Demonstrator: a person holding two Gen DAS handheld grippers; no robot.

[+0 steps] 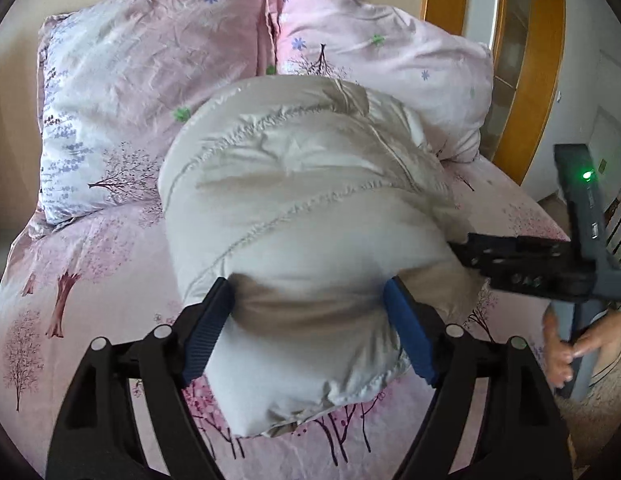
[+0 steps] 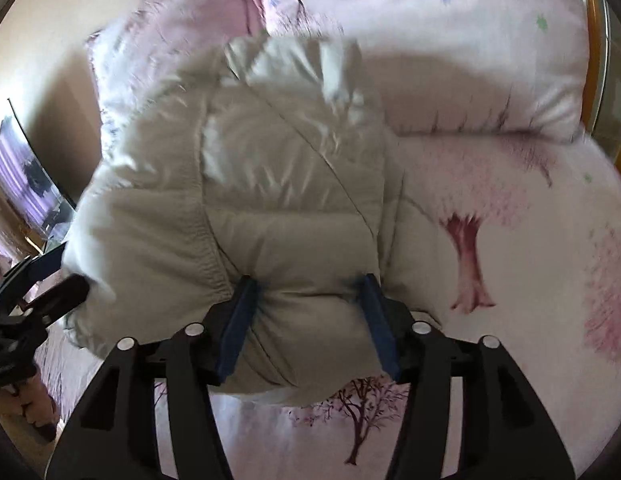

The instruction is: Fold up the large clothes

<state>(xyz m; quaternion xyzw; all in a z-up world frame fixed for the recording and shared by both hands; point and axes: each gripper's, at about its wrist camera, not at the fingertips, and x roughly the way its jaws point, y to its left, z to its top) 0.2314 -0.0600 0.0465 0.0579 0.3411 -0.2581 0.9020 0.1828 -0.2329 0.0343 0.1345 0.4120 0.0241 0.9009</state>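
Note:
A puffy beige quilted jacket [image 1: 302, 208] lies bundled on the pink bed sheet [image 1: 90, 300], its far end against the pillows. My left gripper [image 1: 306, 312] has its jaws clamped on the near end of the jacket, the blue pads [image 1: 206, 332] pressing into the padding. My right gripper [image 2: 306, 308] is shut on another thick fold of the jacket [image 2: 246, 184] and lifts it slightly. The right gripper also shows in the left wrist view [image 1: 510, 264] at the jacket's right side. The left gripper shows in the right wrist view [image 2: 42, 284] at the left edge.
Two pink floral pillows [image 1: 142, 80] [image 1: 390, 56] lie at the head of the bed. A wooden door frame [image 1: 506, 60] stands on the right. A screen [image 2: 26, 188] stands by the left wall. The bed's right edge [image 1: 550, 216] is close.

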